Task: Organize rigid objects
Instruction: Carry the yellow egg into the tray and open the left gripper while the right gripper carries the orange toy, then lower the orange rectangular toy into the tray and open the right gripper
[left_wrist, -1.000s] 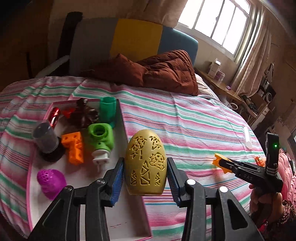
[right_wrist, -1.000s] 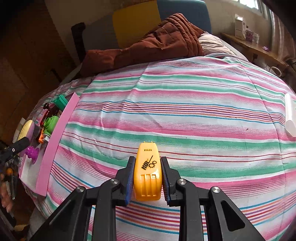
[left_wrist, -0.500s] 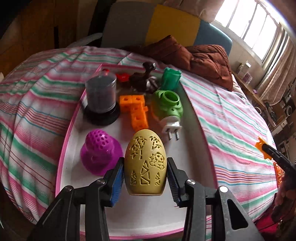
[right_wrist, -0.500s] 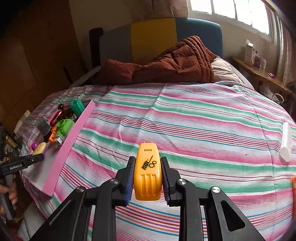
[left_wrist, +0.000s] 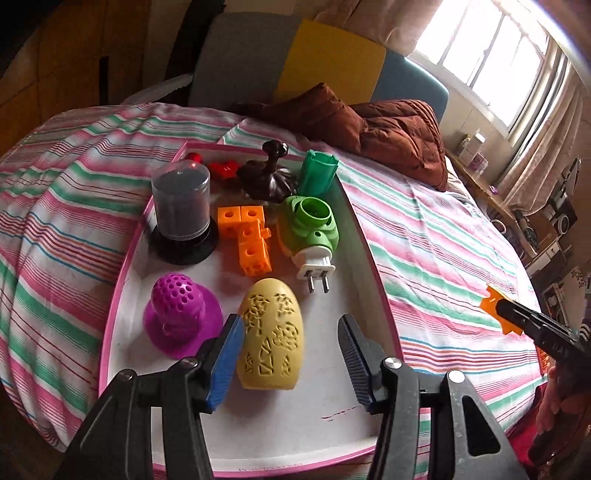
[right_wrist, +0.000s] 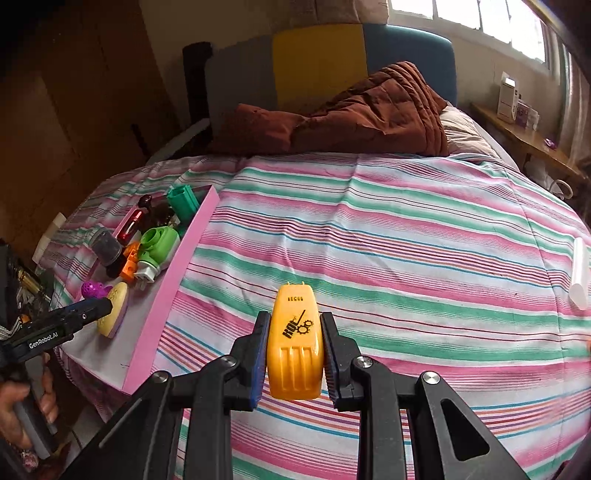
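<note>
L gripper (left_wrist: 290, 354) jaws apart; R gripper (right_wrist: 294, 354) clamped (both level).

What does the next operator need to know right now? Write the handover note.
Left gripper: open, the yellow egg standing released between its fingers in the pink-rimmed tray.
Right gripper: shut on the orange toy, above the striped bedspread, to the right of the tray.
Done: egg, purple strainer, orange blocks, green plug-in and others in tray.
Left: withdraw the left gripper, bring the orange toy to the tray.
</note>
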